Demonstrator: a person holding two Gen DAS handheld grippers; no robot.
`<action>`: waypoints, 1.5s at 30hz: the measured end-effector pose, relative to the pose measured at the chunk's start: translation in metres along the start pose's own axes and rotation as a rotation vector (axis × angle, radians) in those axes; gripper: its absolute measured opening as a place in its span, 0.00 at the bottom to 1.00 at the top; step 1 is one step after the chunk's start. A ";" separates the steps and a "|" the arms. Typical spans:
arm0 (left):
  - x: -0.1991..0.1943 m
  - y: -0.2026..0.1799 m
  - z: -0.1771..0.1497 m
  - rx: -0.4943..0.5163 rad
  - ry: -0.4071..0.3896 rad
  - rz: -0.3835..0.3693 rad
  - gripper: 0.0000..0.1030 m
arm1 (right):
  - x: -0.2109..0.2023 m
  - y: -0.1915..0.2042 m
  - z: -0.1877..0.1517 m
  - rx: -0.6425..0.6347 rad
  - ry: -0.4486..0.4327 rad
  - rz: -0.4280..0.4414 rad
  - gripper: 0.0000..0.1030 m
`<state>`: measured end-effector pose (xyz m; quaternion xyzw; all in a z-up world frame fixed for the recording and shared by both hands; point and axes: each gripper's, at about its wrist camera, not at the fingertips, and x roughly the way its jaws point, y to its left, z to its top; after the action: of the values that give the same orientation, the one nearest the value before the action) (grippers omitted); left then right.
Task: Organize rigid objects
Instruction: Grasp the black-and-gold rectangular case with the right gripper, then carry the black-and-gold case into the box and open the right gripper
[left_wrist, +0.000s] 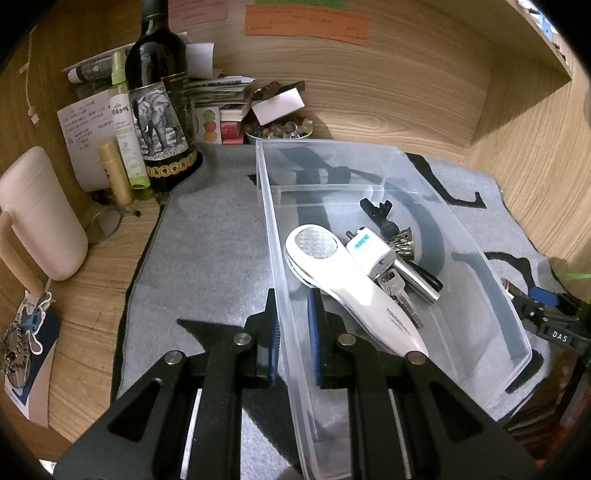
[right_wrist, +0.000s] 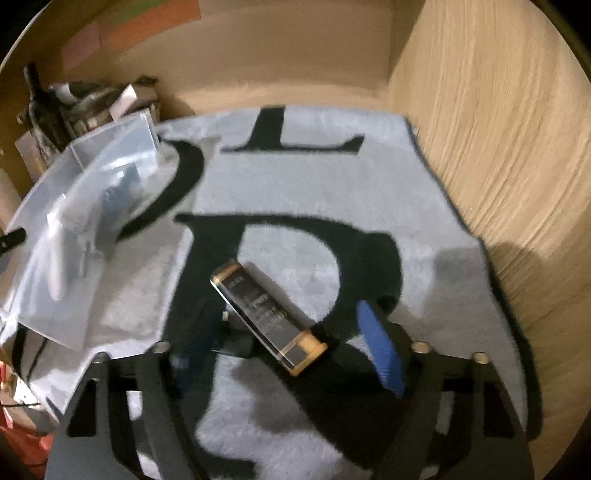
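Note:
A clear plastic bin (left_wrist: 491, 280) sits on a grey mat (left_wrist: 207, 251) with black letters. In it lie a white handheld device (left_wrist: 343, 280), a white adapter (left_wrist: 369, 251), keys (left_wrist: 400, 299) and a black clip (left_wrist: 376, 210). My left gripper (left_wrist: 293, 321) is shut on the bin's near left wall. In the right wrist view my right gripper (right_wrist: 284, 325) is open, its fingers on either side of a dark rectangular bar with gold ends (right_wrist: 266, 317) lying on the mat (right_wrist: 332, 192). The bin (right_wrist: 74, 206) stands to the left there.
A wine bottle (left_wrist: 162, 107), spray bottles (left_wrist: 125, 125), papers, a bowl of stones (left_wrist: 280, 129) and a pink jug (left_wrist: 40, 214) crowd the back left of the wooden desk. Wooden walls (right_wrist: 498, 147) close off the back and right. The right gripper shows at the left wrist view's right edge (left_wrist: 554, 325).

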<state>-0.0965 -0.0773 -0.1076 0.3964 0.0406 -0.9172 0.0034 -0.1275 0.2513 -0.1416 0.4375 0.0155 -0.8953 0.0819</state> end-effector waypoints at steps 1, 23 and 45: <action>0.000 0.000 0.000 0.000 0.000 0.001 0.13 | 0.000 -0.002 0.001 0.008 -0.002 0.003 0.57; -0.001 -0.001 -0.003 -0.002 -0.002 -0.002 0.13 | -0.026 0.046 0.050 -0.053 -0.164 0.115 0.20; -0.001 0.000 -0.003 -0.018 -0.010 -0.027 0.13 | -0.012 0.160 0.084 -0.306 -0.160 0.301 0.20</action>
<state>-0.0935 -0.0776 -0.1084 0.3911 0.0543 -0.9188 -0.0051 -0.1605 0.0867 -0.0732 0.3449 0.0793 -0.8921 0.2810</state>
